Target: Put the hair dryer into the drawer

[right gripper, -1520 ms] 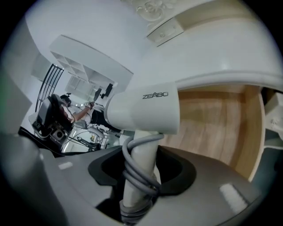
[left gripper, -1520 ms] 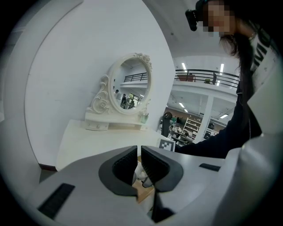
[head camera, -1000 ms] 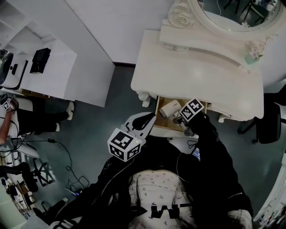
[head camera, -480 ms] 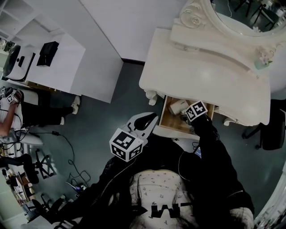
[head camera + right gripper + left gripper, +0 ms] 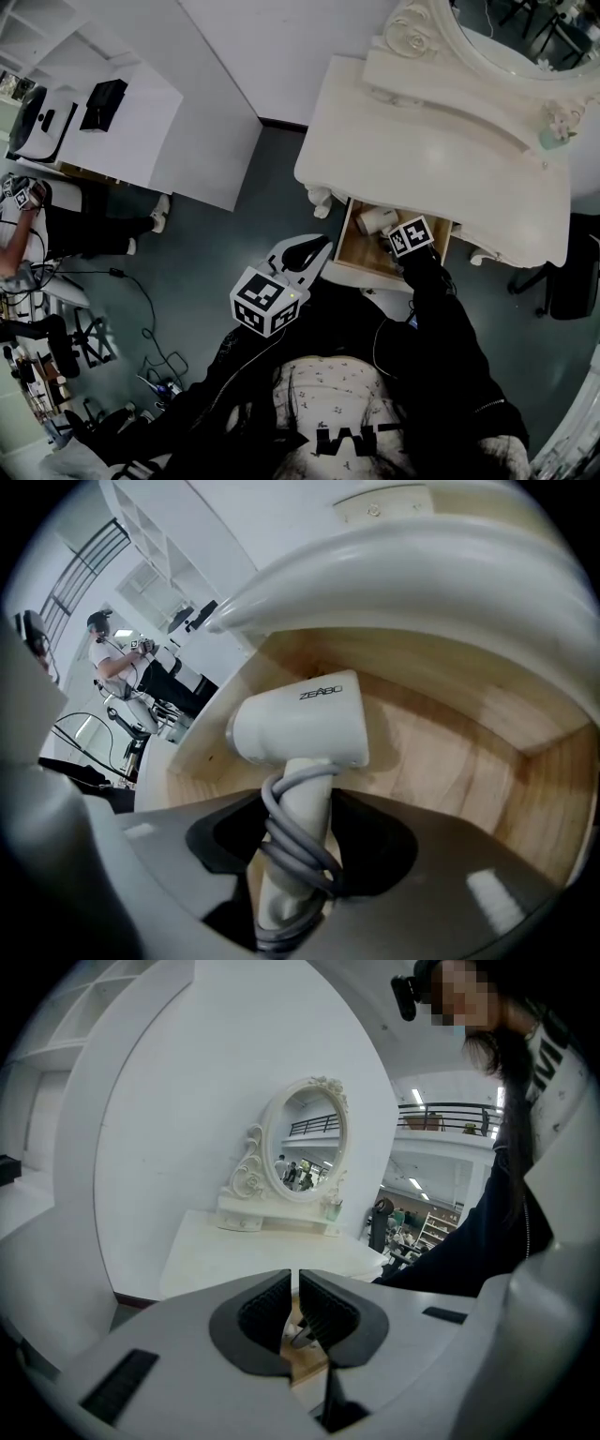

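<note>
The dryer (image 5: 300, 719) is down inside the drawer (image 5: 450, 761) now. A second ago it was seen higher up, around the drawer's front left part. Since then it's been lowered and carried further in, toward the back, just under the table (image 5: 422, 141) edge. Whether the body is already resting on the wood can't be told. It looks very close, but no contact can be made out.

It's held by the handle (image 5: 302, 785), with the cord (image 5: 286, 850) wound round it, and the right gripper (image 5: 298, 817) is clamped on handle and cord together. The grip looks no different from a second ago, so nothing has been let go yet. The gripper itself has been tipped more steeply downward as it was brought in.

The left gripper (image 5: 298, 1302) has hardly been shifted. It's hung out to the drawer's left, above the floor (image 5: 216, 234), jaws pressed together with nothing between them.

What this probably means for the task: the carrying part is pretty much done and the dryer is where it's wanted. What's left would be a last bit of lowering if it isn't down already, then the jaws being opened and the gripper drawn back out without the cord getting snagged. That cord is the bit to be watched, since it's pinched right along with the handle.
</note>
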